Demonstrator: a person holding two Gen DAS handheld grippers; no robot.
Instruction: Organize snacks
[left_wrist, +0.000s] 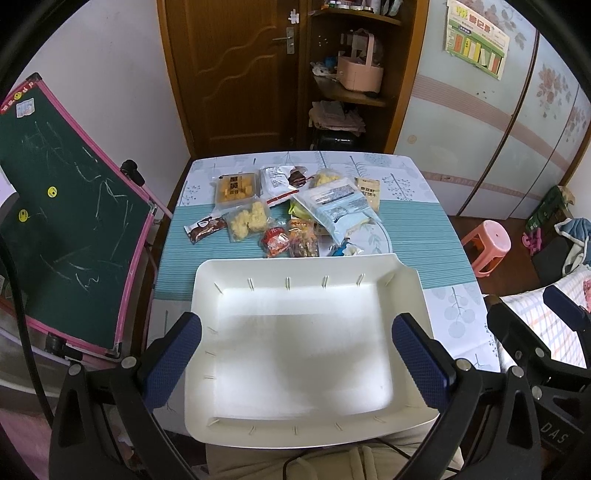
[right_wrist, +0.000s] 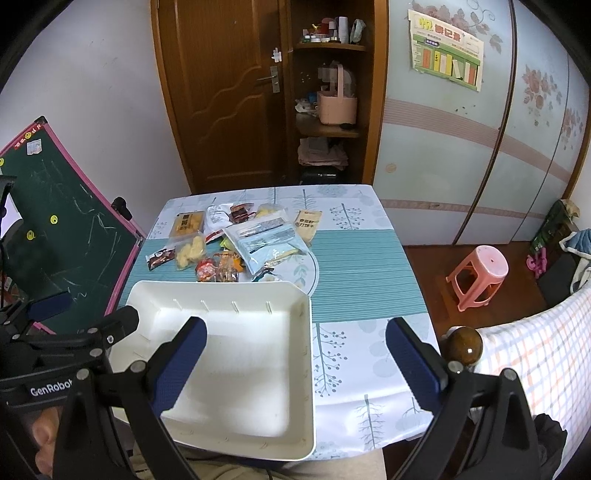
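You held both grippers, left gripper (left_wrist: 295, 362) and right gripper (right_wrist: 295, 365), spread wide and empty above the white rectangular plastic tray (left_wrist: 406, 284), the heap of wrapped snacks (left_wrist: 288, 214) lying just beyond its far rim, nearer your left.

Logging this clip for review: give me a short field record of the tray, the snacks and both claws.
tray: white tray, nothing in it, at the table's near edge
snacks: pile of snack packets on the tablecloth, beyond the tray
largest packet: pale blue bag, lying on top of others
left claw: open, above the tray, holding nothing
right claw: open, holding nothing
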